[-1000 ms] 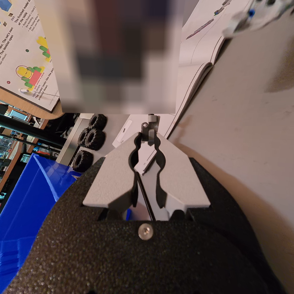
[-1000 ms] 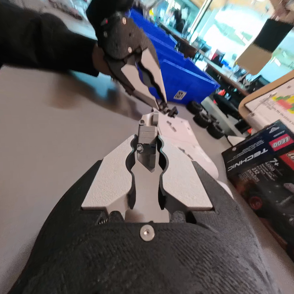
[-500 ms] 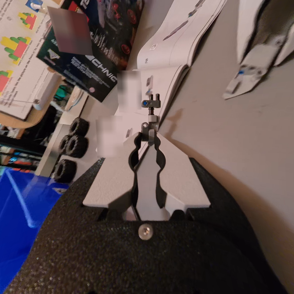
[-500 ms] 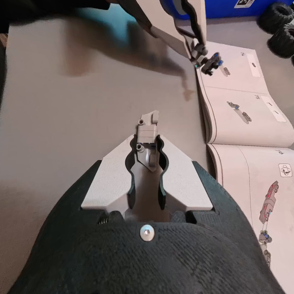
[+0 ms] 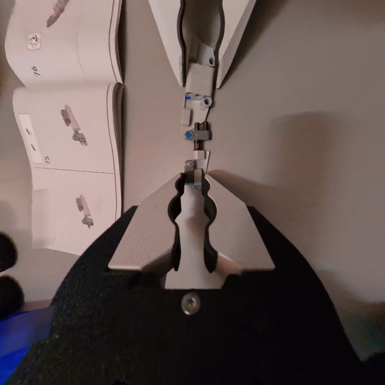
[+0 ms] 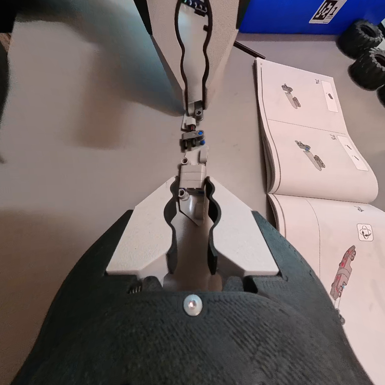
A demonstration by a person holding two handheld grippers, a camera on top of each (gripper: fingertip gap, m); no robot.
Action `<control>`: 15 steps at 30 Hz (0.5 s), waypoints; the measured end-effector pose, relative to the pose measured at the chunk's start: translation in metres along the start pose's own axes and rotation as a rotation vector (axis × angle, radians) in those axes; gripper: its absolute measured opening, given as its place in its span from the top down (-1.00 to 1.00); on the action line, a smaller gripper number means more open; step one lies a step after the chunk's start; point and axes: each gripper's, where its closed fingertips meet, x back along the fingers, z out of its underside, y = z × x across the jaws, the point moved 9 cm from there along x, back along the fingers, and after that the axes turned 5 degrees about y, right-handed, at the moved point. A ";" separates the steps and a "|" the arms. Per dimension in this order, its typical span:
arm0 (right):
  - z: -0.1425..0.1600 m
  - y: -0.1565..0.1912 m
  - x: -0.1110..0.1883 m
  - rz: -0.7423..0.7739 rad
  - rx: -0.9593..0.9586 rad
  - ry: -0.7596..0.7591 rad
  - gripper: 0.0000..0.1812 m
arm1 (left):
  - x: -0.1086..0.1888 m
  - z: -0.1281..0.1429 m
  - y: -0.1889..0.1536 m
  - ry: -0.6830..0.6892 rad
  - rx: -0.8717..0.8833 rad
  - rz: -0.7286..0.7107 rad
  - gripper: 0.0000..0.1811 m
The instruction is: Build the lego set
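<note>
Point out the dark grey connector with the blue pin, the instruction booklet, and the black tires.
dark grey connector [image 5: 198, 135]: left wrist view, middle of its bar.
instruction booklet [image 6: 302, 129]: right wrist view, bare part of the open page.
black tires [image 6: 368, 68]: right wrist view, tread of one tire.

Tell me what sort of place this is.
Probably a workshop or lab bench set up for model building: a plain grey table with an open instruction booklet, loose black tyres and a blue bin at its far edge.
</note>
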 end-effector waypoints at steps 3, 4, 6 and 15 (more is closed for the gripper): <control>0.000 -0.001 0.000 -0.007 -0.001 0.000 0.74 | 0.001 -0.001 0.000 0.027 0.000 0.081 0.86; 0.000 -0.001 0.000 -0.011 -0.005 0.000 0.74 | 0.002 -0.001 -0.002 0.023 0.000 0.112 0.86; 0.000 -0.002 0.000 -0.021 -0.012 0.000 0.74 | 0.001 0.001 -0.002 0.001 -0.005 0.116 0.85; 0.002 -0.006 0.000 -0.068 -0.024 0.001 0.74 | 0.005 -0.004 -0.005 -0.214 -0.004 0.100 0.79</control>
